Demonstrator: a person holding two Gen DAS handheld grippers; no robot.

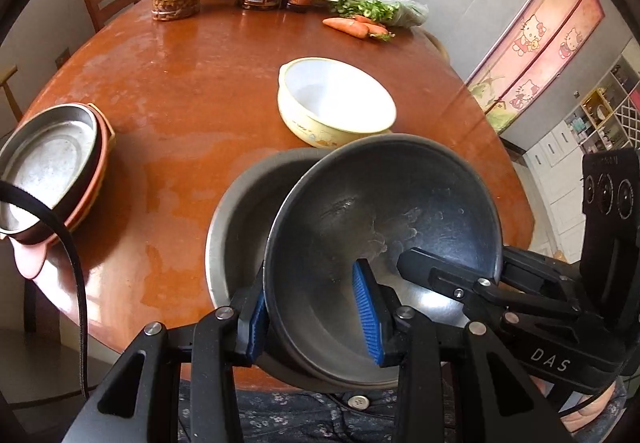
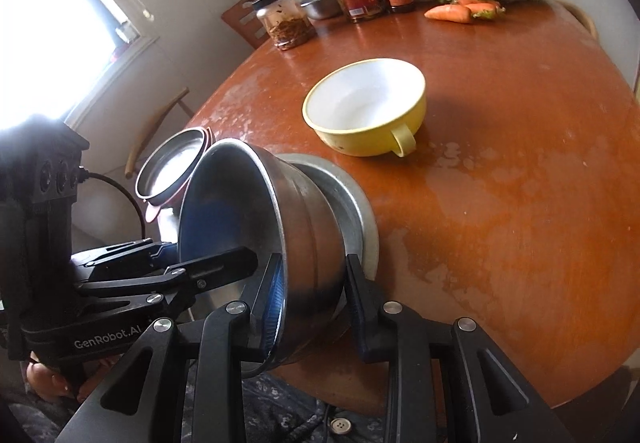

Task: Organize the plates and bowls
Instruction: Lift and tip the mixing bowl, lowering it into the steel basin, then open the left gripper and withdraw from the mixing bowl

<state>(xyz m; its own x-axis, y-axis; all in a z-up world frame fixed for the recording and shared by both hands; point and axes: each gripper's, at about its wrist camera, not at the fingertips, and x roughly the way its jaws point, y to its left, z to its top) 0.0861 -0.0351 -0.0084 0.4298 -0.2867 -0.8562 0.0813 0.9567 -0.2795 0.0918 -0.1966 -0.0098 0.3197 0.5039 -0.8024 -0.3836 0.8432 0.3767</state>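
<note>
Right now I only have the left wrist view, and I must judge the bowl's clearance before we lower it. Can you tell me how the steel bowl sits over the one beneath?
Observer: From the right wrist view, the steel bowl is tipped on its side, its opening facing the window side, its outer wall over the lower bowl's rim.
Operator: Is the right gripper really on it?
Observer: Yes, the right gripper pinches the near rim, one finger inside, one against the outer wall.
Operator: Does the yellow bowl have a handle on my hidden side?
Observer: Yes, the yellow bowl has a loop handle facing the person, clear of the steel bowl.
</note>
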